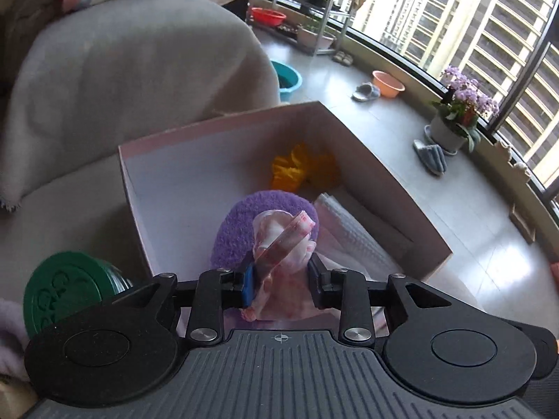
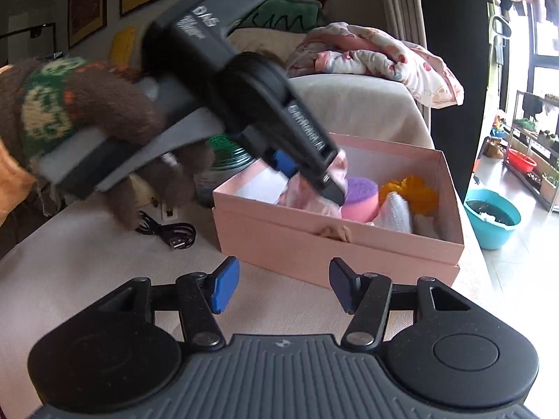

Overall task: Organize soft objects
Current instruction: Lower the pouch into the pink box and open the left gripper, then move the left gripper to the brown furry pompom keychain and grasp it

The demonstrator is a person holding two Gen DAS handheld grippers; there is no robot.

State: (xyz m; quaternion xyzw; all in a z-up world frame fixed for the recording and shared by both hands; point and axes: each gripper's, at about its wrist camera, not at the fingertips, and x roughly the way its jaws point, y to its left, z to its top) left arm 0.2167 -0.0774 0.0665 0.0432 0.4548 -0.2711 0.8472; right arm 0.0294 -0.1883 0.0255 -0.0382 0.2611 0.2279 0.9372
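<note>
Pink cloth [image 1: 279, 265] clamped in left tool [image 1: 279, 279].

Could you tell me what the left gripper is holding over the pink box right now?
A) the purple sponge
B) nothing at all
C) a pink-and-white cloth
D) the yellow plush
C: in the left wrist view the left gripper is closed on a pink-and-white cloth above the box, while the purple sponge and yellow plush lie inside it, untouched.

Pale pink box [image 2: 335, 244] holds a purple-and-pink sponge [image 2: 361, 195], yellow-orange plush [image 2: 419, 192], white cloth [image 2: 394, 214].
</note>
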